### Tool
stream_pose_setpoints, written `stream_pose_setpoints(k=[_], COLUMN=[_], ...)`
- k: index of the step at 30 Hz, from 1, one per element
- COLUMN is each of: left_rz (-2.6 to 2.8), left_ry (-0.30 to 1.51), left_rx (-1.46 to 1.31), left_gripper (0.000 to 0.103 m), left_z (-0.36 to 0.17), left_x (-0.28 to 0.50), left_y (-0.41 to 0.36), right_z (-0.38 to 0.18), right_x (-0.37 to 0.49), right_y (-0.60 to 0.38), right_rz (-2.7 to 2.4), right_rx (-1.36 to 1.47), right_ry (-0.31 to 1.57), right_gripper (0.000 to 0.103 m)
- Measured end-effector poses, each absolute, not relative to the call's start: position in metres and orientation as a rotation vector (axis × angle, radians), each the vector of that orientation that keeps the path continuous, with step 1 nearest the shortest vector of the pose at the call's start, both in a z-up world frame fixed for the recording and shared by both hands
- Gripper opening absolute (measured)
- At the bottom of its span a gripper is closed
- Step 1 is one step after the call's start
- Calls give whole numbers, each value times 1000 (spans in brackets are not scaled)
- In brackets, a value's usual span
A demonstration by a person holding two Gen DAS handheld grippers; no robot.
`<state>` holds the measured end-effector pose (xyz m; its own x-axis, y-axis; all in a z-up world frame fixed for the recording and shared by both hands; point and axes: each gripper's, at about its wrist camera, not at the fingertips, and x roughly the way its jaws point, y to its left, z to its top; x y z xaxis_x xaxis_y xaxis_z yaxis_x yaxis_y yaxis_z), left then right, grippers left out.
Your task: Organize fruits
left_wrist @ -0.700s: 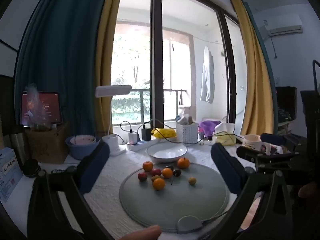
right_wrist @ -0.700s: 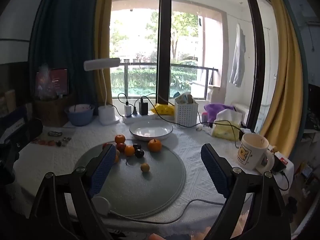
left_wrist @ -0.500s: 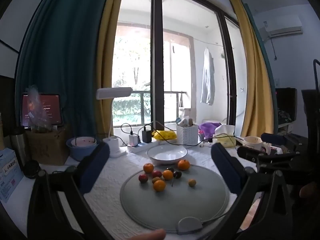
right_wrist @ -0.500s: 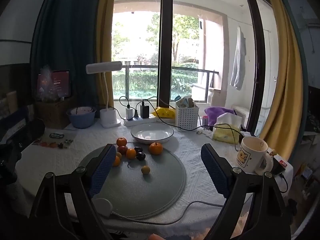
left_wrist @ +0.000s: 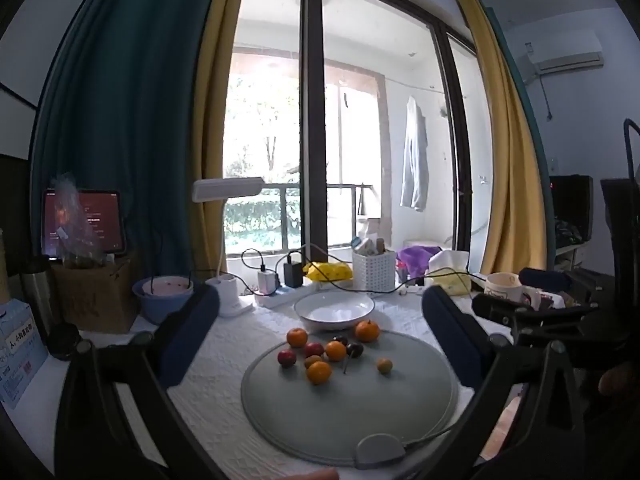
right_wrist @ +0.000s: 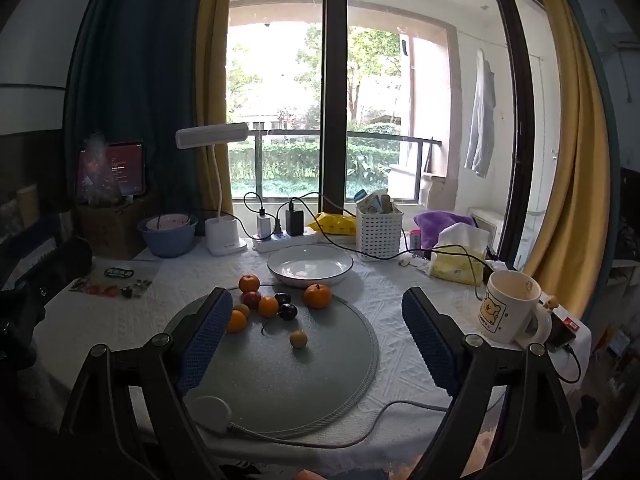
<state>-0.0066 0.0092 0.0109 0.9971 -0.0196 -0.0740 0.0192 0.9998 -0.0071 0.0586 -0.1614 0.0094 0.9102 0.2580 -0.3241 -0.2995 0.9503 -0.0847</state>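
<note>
We hold both the left hand-held gripper [left_wrist: 320, 328] and the right hand-held gripper [right_wrist: 316, 320] wide apart and empty above the counter [right_wrist: 400, 364], where the fruits [right_wrist: 268, 306] lie loose on a round grey mat [right_wrist: 280, 380] just in front of an empty white plate [right_wrist: 310, 266]. Largest risk first, in our judgement: a low sweep could catch the charging cables [right_wrist: 400, 256] behind the plate or knock the mug [right_wrist: 506, 306], a poor pinch could set an orange [right_wrist: 317, 295] rolling off the mat, and too hard a squeeze might bruise the dark cherries [right_wrist: 288, 311].
</note>
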Motion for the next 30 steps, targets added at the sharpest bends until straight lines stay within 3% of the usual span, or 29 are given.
stream_pose_setpoints(k=[30], left_rz=[-49], left_ry=[70], left_rx=[6], left_gripper=[102], left_z=[12], left_x=[-7], left_y=[8], right_z=[11], right_x=[59], right_y=[-159], right_rz=[303], right_rx=[-135], right_ry=[336], right_gripper=[89])
